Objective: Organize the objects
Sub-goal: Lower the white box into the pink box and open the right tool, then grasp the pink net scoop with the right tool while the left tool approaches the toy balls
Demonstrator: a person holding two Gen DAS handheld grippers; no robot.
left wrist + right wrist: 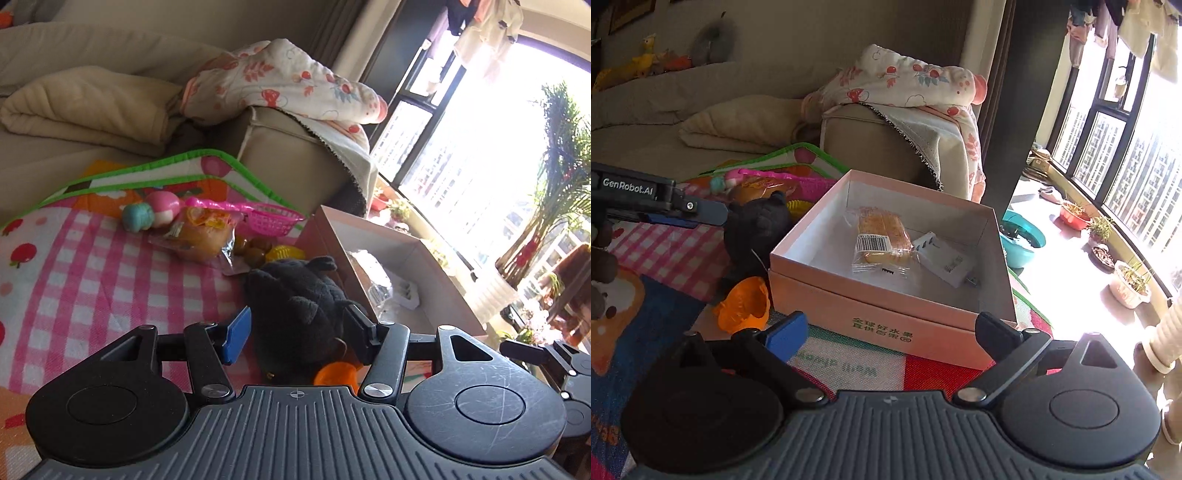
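1. The left gripper (295, 332) has its jaws half spread around a black plush toy (295, 306); the pads sit just beside its flanks, and whether they press in I cannot tell.
2. The right gripper (890, 332) has its jaws spread wide with nothing between them, facing the front wall of the pink box (879, 317).
3. The plush looks soft, light and squashy. It should not slip or break, but it will give under the pads, so a hold across the thick middle of the body seems surest.
4. Just right of the left jaws stands the box wall, touching or nearly touching the toy; lifting over that rim is probably the next need.
5. An orange cup (744, 304) lies below the toy, near the left jaws.
6. Beyond them lie a wrapped bun (201, 236) and a pink net scoop (258, 218).
7. Inside the box rest a wrapped bread (882, 236) and a white adapter (943, 260).
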